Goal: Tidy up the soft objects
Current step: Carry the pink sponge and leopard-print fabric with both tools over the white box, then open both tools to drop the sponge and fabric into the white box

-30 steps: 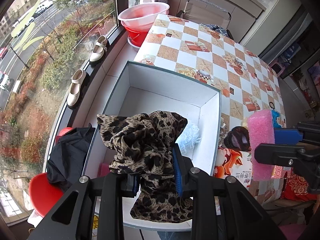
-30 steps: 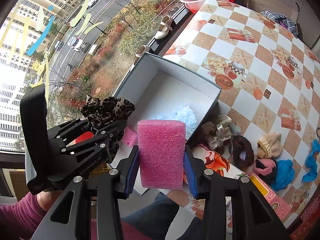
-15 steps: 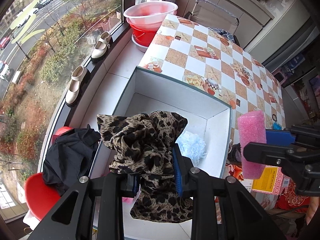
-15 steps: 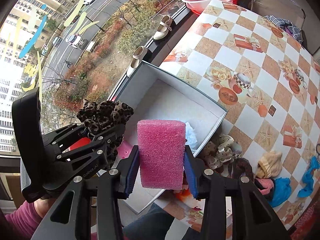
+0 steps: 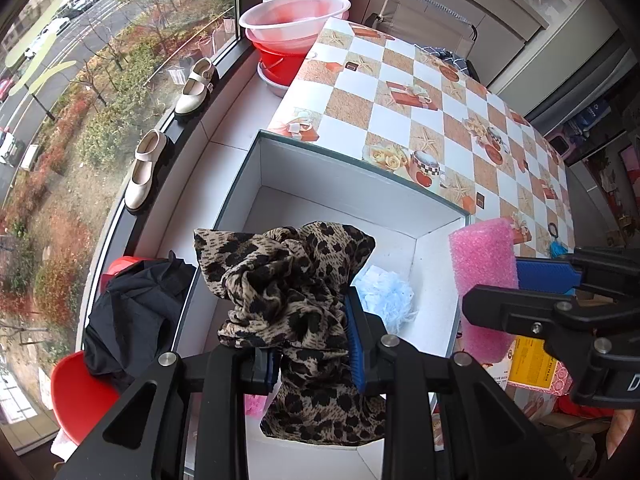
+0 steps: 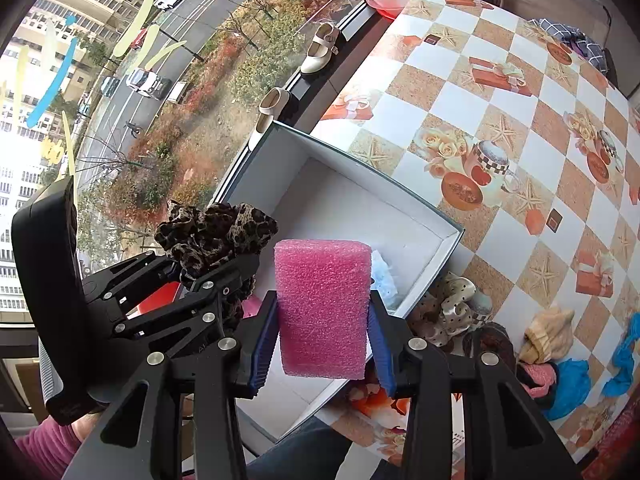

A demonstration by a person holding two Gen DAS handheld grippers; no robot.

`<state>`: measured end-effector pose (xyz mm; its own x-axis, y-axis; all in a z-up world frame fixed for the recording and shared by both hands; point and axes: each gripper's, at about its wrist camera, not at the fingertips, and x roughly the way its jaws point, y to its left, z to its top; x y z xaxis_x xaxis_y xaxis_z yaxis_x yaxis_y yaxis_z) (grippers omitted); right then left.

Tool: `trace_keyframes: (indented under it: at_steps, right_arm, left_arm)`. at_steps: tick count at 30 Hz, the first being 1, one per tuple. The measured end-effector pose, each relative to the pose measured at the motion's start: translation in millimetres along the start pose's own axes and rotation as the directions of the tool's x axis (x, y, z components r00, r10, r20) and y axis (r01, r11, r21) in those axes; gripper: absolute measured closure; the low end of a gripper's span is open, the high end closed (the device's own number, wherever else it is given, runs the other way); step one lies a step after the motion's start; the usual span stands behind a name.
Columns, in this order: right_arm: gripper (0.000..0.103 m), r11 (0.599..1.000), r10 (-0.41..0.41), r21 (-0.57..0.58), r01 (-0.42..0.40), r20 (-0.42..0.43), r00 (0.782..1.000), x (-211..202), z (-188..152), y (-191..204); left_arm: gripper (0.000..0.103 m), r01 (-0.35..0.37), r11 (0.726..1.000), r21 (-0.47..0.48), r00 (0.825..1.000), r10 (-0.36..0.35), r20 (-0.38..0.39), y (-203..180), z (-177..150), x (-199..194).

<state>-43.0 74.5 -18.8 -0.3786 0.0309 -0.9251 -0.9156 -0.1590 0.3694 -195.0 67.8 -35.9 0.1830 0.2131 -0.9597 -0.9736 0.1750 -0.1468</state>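
Home: patterned tablecloth [image 5: 404,92], washbasins [image 5: 294,20]

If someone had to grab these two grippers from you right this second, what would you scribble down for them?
Left gripper: shut on the leopard-print cloth, held over the white box.
Right gripper: shut on the pink foam block, above the box's near corner.
Done: a light blue fluffy piece and a small pink item lie in the box.
Left: drop both held things into the box, then collect the pile on the table beside it: the polka-dot scrunchie, the beige piece and the blue cloth.
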Motion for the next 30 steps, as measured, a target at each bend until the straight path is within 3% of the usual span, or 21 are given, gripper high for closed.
trace_keyframes:
  at_steps: [7, 8, 9, 11, 13, 15, 16, 17, 24, 30]
  right_arm:
    - [0.059, 1.0, 0.001, 0.003, 0.0, -0.006, 1.0, 6, 7, -1]
    - [0.059, 1.0, 0.003, 0.006, -0.003, -0.008, 1.0, 7, 8, -2]
    - [0.059, 1.0, 0.006, 0.012, -0.006, -0.009, 1.0, 7, 9, -2]
    - [0.059, 0.999, 0.023, 0.028, -0.023, -0.014, 1.0, 9, 12, -5]
    - [0.058, 0.999, 0.031, 0.044, -0.031, -0.015, 0.999, 9, 12, -7]
    - [0.03, 0.998, 0.019, 0.053, -0.018, -0.01, 1.0, 8, 12, -9]
    - [0.005, 0.998, -0.002, 0.062, 0.002, -0.005, 1.0, 8, 12, -10]
    - [0.0, 0.997, -0.023, 0.073, 0.023, 0.0, 1.0, 6, 12, -12]
    - [0.0, 0.984, -0.03, 0.176, 0.03, -0.002, 1.0, -11, 4, -36]
    - [0.0, 0.958, 0.041, 0.282, -0.047, 0.025, 0.999, -56, -25, -71]
  left_arm:
    - [0.071, -0.004, 1.0, -0.002, 1.0, 0.004, -0.008, 0, -1, 3]
    - [0.06, -0.013, 1.0, -0.004, 1.0, 0.013, -0.007, 1, -1, 4]
    - [0.042, -0.025, 1.0, -0.004, 1.0, 0.025, -0.006, 1, -2, 5]
    - [0.021, -0.043, 0.999, -0.002, 0.999, 0.043, -0.002, 1, -3, 6]
    - [0.021, -0.041, 0.999, 0.001, 0.999, 0.041, -0.009, 1, -4, 6]
    - [0.021, -0.032, 0.999, -0.01, 0.999, 0.031, -0.034, 2, -4, 9]
    - [0.021, -0.023, 0.999, -0.025, 0.999, 0.022, -0.048, 3, -3, 11]
    - [0.02, -0.013, 0.999, -0.041, 0.998, 0.01, -0.062, 4, -2, 13]
    - [0.014, 0.02, 0.997, -0.072, 0.994, -0.028, -0.107, 1, 2, 10]
    - [0.014, 0.074, 0.993, 0.088, 0.993, -0.065, -0.098, -49, 22, -14]
